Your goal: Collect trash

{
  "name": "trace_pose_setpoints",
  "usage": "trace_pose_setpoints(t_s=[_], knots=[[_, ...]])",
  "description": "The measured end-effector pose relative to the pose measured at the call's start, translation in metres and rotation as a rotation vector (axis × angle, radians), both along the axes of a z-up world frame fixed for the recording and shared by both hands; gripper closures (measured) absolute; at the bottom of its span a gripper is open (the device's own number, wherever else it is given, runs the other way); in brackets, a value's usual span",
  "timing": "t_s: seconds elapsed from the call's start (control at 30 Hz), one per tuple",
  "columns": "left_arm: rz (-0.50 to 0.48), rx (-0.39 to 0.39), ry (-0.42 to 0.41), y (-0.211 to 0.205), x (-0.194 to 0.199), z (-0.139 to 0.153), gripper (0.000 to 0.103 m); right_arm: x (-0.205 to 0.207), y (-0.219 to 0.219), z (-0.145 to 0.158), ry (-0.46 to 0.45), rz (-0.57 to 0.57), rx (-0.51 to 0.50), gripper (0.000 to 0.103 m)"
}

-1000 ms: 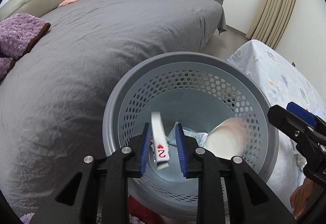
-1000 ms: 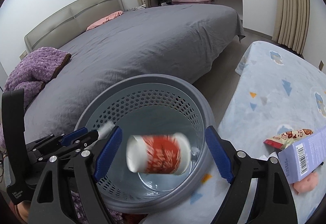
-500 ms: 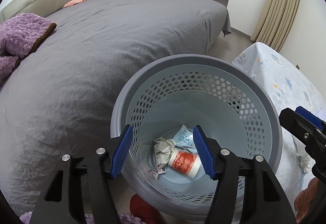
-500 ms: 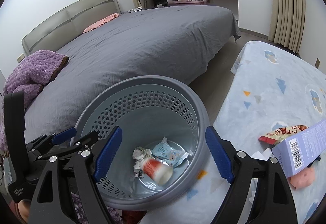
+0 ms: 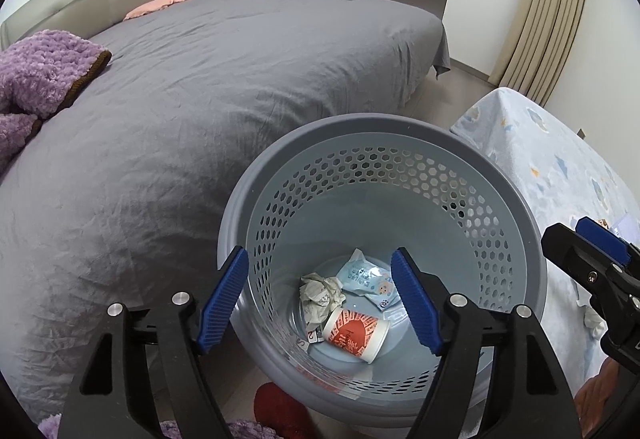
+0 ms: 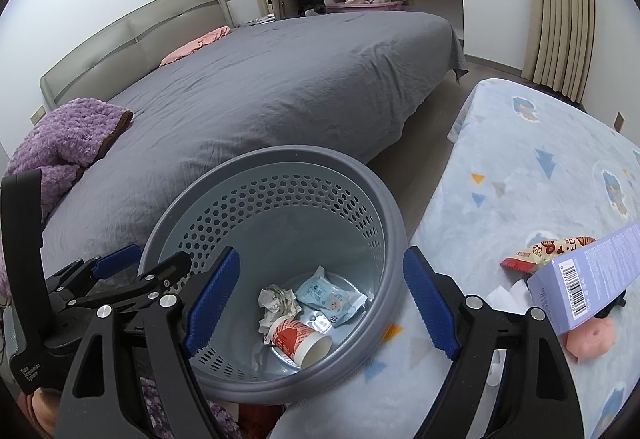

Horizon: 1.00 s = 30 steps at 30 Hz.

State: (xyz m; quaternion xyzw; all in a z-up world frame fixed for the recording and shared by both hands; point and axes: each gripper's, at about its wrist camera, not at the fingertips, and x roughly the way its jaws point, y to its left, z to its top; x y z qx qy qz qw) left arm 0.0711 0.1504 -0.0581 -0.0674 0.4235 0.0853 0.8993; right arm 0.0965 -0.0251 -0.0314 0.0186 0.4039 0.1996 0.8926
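Observation:
A grey perforated trash basket stands between the bed and a low blue surface. Inside lie a red and white paper cup, a crumpled paper, a light blue wipes pack and a small card. My left gripper is open and empty above the basket's near rim. My right gripper is open and empty over the basket. On the blue surface lie a purple box, a red snack wrapper, white tissue and a pink toy.
A large bed with a grey cover fills the left side, with a purple blanket on it. The blue patterned surface is at right. Beige curtains hang behind. A red object lies on the floor by the basket.
The card left my left gripper and the paper cup left my right gripper; both now lie in the basket. Both grippers opened wide and drew back upward.

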Motion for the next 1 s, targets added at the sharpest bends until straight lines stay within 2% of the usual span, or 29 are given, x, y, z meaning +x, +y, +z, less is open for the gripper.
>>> trace_pose_setpoints(t_s=[0.47, 0.7, 1.0], knots=[[-0.023, 0.004, -0.04, -0.008, -0.009, 0.01, 0.011, -0.021, -0.017, 0.0, 0.002, -0.042, -0.006, 0.023], [-0.055, -0.001, -0.059, -0.022, -0.013, 0.017, 0.009, -0.041, -0.045, 0.001, 0.007, -0.103, -0.005, 0.023], [-0.132, 0.014, -0.076, -0.06, -0.019, 0.023, 0.008, -0.072, -0.105, 0.001, 0.015, -0.219, -0.026, 0.023]])
